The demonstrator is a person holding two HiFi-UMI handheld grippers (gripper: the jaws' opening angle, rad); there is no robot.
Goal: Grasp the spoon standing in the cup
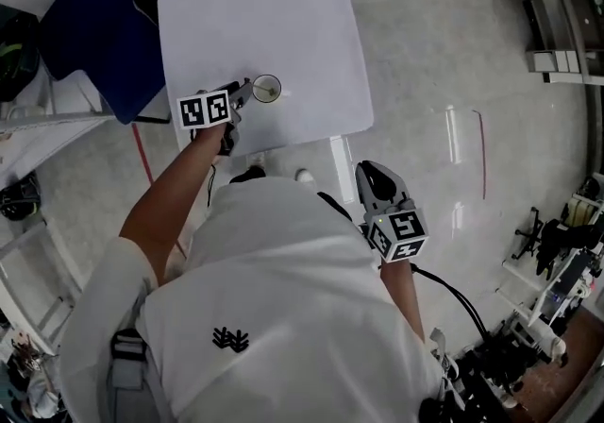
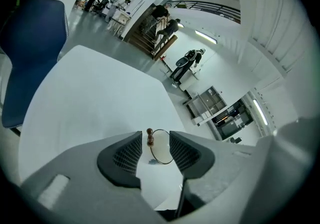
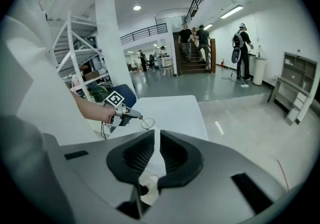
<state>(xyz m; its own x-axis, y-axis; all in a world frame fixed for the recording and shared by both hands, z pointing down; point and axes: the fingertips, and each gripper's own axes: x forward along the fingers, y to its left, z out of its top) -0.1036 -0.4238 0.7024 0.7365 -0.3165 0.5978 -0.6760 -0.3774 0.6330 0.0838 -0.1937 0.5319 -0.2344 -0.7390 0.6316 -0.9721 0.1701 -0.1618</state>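
A clear round cup (image 1: 267, 88) stands near the front edge of the white table (image 1: 283, 25). In the left gripper view a spoon with a brown beaded handle (image 2: 149, 137) rises from the cup's rim (image 2: 162, 154). My left gripper (image 2: 156, 139) is open, with its jaws on either side of the handle. The handle stands nearer the left pad (image 2: 129, 154), and neither pad presses on it. In the head view that gripper (image 1: 247, 89) reaches the cup from the left. My right gripper (image 1: 370, 171) hangs off the table by my body, shut and holding nothing.
A dark blue chair (image 1: 90, 39) stands left of the table. White frames and racks (image 1: 28, 119) are at the far left, and equipment (image 1: 547, 251) at the right. Beyond the table lies glossy floor (image 1: 444, 62). People stand by distant stairs (image 3: 197, 43).
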